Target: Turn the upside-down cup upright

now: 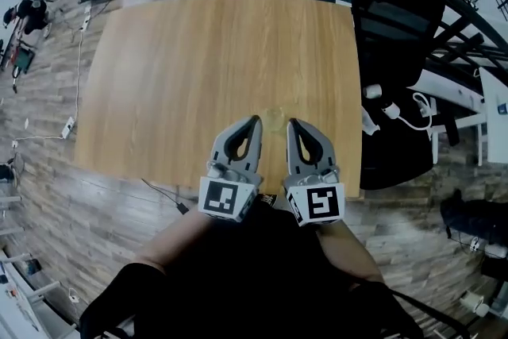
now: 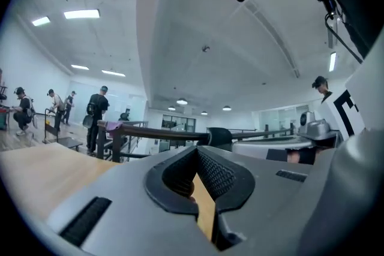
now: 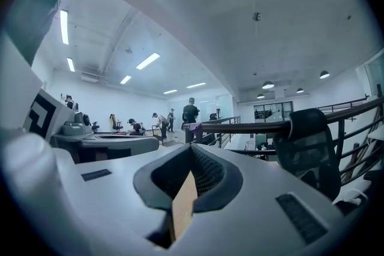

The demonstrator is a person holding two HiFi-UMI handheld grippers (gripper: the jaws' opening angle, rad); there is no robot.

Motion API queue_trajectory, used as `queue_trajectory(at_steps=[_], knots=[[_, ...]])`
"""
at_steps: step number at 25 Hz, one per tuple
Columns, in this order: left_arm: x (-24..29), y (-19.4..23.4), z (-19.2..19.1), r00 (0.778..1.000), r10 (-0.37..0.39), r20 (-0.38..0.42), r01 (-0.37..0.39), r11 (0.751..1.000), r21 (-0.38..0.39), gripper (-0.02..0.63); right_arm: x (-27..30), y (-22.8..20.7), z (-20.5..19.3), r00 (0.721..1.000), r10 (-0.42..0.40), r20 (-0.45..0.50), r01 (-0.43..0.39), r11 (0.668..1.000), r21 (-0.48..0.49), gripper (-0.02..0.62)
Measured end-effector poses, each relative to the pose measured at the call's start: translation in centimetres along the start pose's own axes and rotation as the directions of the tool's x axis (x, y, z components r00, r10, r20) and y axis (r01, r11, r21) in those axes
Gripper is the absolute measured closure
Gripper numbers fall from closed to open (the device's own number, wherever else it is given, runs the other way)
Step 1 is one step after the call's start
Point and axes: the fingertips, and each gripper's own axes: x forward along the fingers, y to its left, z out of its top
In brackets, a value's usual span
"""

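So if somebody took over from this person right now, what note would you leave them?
Left gripper: shut, empty, held over the near edge of the wooden table.
Right gripper: shut, empty, beside the left one.
Cup: probably the faint clear round shape on the table between the two gripper tips. Neither gripper holds it.
Done: cannot tell whether the cup stands upright or upside down.
Left: check the cup, and turn it upright if it is still inverted.

1. No words, brand names, numbers or signs can be read in any view.
2. The cube (image 1: 228, 198) on the left gripper (image 1: 255, 121) and the cube (image 1: 315, 204) on the right gripper (image 1: 291, 124) bear only black-and-white square patterns, not letters.
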Motion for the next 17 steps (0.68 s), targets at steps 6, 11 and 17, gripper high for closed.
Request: queue_trajectory(at_steps=[6, 11, 17], knots=[[-1.8, -1.1, 2.1, 1.0, 0.022, 0.013, -0.022, 0.999, 0.027, 0.598, -2.4, 1.2, 2.0, 1.0, 0.014, 0.007, -0.014, 1.0, 0.003, 0.581], [-2.5, -1.0, 2.8, 0.999, 0.047, 0.001, -0.047, 0.998, 0.037, 0.598, -3.2, 1.1, 3.6, 0.999, 0.016, 0.028, -0.016, 1.0, -0.015, 0.581], [-2.9, -2.2, 3.6, 0.999, 0.03, 0.02, -0.031, 0.998, 0.05, 0.598, -4.0, 1.6, 4.4, 0.999, 0.023, 0.048, -0.022, 1.0, -0.019, 0.581]])
